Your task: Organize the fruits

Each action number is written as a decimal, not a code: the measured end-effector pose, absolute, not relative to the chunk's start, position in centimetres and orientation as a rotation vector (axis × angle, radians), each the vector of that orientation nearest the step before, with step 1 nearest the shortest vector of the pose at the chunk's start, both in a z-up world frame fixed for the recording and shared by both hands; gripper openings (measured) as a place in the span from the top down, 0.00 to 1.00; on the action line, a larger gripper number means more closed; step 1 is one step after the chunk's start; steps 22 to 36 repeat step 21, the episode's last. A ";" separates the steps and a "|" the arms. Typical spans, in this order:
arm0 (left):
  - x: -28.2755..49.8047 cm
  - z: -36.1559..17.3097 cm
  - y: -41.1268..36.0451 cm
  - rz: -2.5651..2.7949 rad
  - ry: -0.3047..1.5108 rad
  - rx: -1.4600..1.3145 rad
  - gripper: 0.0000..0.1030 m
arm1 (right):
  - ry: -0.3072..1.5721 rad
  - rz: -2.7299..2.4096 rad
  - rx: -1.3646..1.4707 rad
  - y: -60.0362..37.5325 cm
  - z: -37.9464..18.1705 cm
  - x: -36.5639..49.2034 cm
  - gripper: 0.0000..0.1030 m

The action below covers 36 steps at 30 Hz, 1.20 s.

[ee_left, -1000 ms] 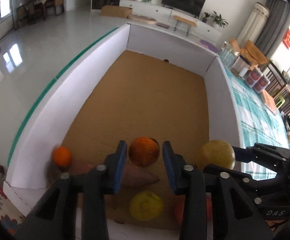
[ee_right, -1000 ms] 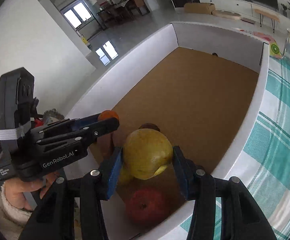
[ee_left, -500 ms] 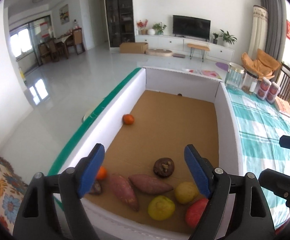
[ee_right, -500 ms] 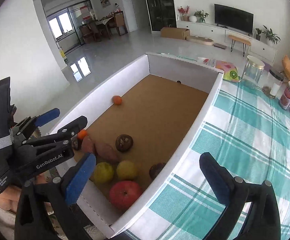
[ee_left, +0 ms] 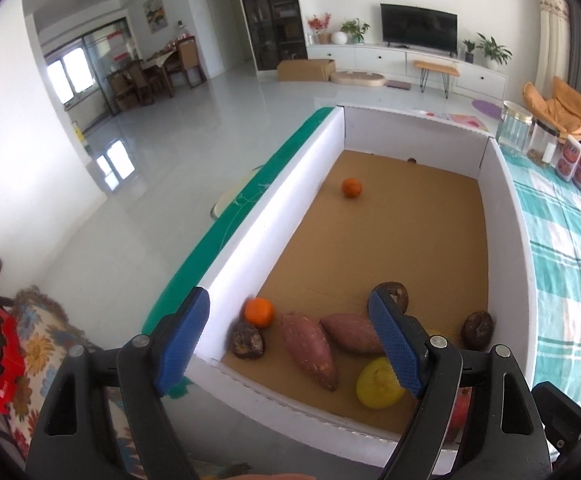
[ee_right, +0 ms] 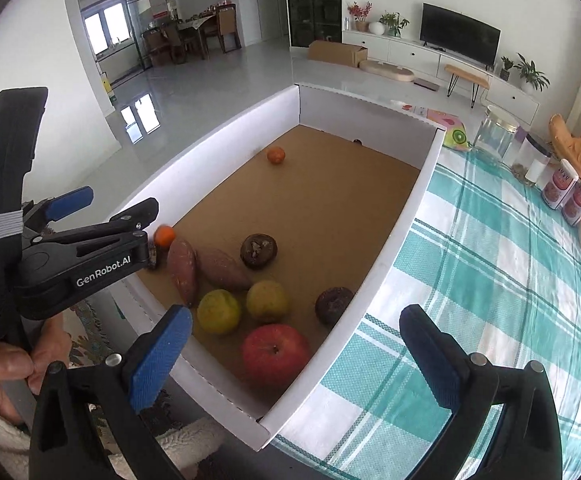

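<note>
Fruit seen in box [ee_right: 402, 216]; "GenRobot.AI" read on left gripper [ee_right: 102, 216].
Left gripper spread wide, nothing held; right gripper [ee_right: 294, 356] likewise spread, empty, above apple [ee_right: 276, 354].

both grippers, which a second ago were each clamped on a fruit low inside the white box [ee_right: 394, 240], now sit higher and pulled back toward its near end. the left gripper [ee_left: 290, 344] has let go of its orange and its fingers are spread wide. the right gripper [ee_right: 294, 364] has released the yellow-green fruit [ee_right: 267, 301], which now lies on the cardboard floor beside the other yellow fruit [ee_right: 218, 311], behind the red apple [ee_right: 275, 354].
</note>
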<state>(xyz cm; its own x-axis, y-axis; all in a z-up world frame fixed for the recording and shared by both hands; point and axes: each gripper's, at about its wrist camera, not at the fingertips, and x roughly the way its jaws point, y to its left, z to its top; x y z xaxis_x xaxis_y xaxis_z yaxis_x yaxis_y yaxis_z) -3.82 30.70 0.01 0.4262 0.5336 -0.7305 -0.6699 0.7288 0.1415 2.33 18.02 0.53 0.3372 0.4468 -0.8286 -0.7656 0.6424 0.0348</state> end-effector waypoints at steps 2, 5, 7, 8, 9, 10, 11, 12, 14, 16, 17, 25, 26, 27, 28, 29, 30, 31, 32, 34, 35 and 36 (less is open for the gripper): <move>-3.9 0.0 30.7 0.754 0.841 -0.177 0.18 | 0.935 0.806 -0.396 18.2 0.5 2.3 0.00; -3.9 0.0 30.6 0.747 0.841 -0.172 0.18 | 0.941 0.799 -0.393 18.4 0.4 2.3 0.00; -4.0 -0.1 30.6 0.744 0.839 -0.170 0.18 | 0.943 0.797 -0.395 18.6 0.3 2.3 0.00; -4.1 -0.2 30.5 0.743 0.838 -0.170 0.18 | 0.942 0.797 -0.398 18.7 0.3 2.2 0.00; -4.1 -0.2 30.5 0.741 0.837 -0.173 0.18 | 0.942 0.797 -0.401 18.8 0.3 2.1 0.00; -4.2 -0.2 30.6 0.739 0.835 -0.175 0.18 | 0.941 0.797 -0.404 18.9 0.3 2.1 0.00; -4.2 -0.2 30.6 0.737 0.833 -0.178 0.18 | 0.940 0.797 -0.406 18.9 0.3 2.0 0.00; -4.3 -0.2 30.7 0.734 0.831 -0.182 0.18 | 0.940 0.795 -0.406 19.0 0.3 2.0 0.00; -4.3 -0.2 30.8 0.727 0.829 -0.190 0.18 | 0.942 0.795 -0.405 19.0 0.3 2.0 0.00; -4.4 -0.2 31.0 0.719 0.832 -0.199 0.18 | 0.941 0.793 -0.402 19.1 0.5 2.0 0.00; -4.5 -0.2 31.1 0.708 0.833 -0.210 0.18 | 0.940 0.795 -0.400 19.1 0.5 1.9 0.00; -4.8 0.0 30.6 0.678 0.815 -0.220 0.18 | 0.941 0.804 -0.384 19.2 0.6 1.9 0.00; -4.8 0.0 30.6 0.678 0.815 -0.220 0.18 | 0.941 0.804 -0.384 19.2 0.6 1.9 0.00; -4.8 0.0 30.6 0.678 0.815 -0.220 0.18 | 0.941 0.804 -0.384 19.2 0.6 1.9 0.00; -4.8 0.0 30.6 0.678 0.815 -0.220 0.18 | 0.941 0.804 -0.384 19.2 0.6 1.9 0.00; -4.8 0.0 30.6 0.678 0.815 -0.220 0.18 | 0.941 0.804 -0.384 19.2 0.6 1.9 0.00; -4.8 0.0 30.6 0.678 0.815 -0.220 0.18 | 0.941 0.804 -0.384 19.2 0.6 1.9 0.00; -4.8 0.0 30.6 0.678 0.815 -0.220 0.18 | 0.941 0.804 -0.384 19.2 0.6 1.9 0.00; -4.8 0.0 30.6 0.678 0.815 -0.220 0.18 | 0.941 0.804 -0.384 19.2 0.6 1.9 0.00; -4.8 0.0 30.6 0.678 0.815 -0.220 0.18 | 0.941 0.804 -0.384 19.2 0.6 1.9 0.00; -4.8 0.0 30.6 0.678 0.815 -0.220 0.18 | 0.941 0.804 -0.384 19.2 0.6 1.9 0.00; -4.8 0.0 30.6 0.678 0.815 -0.220 0.18 | 0.941 0.804 -0.384 19.2 0.6 1.9 0.00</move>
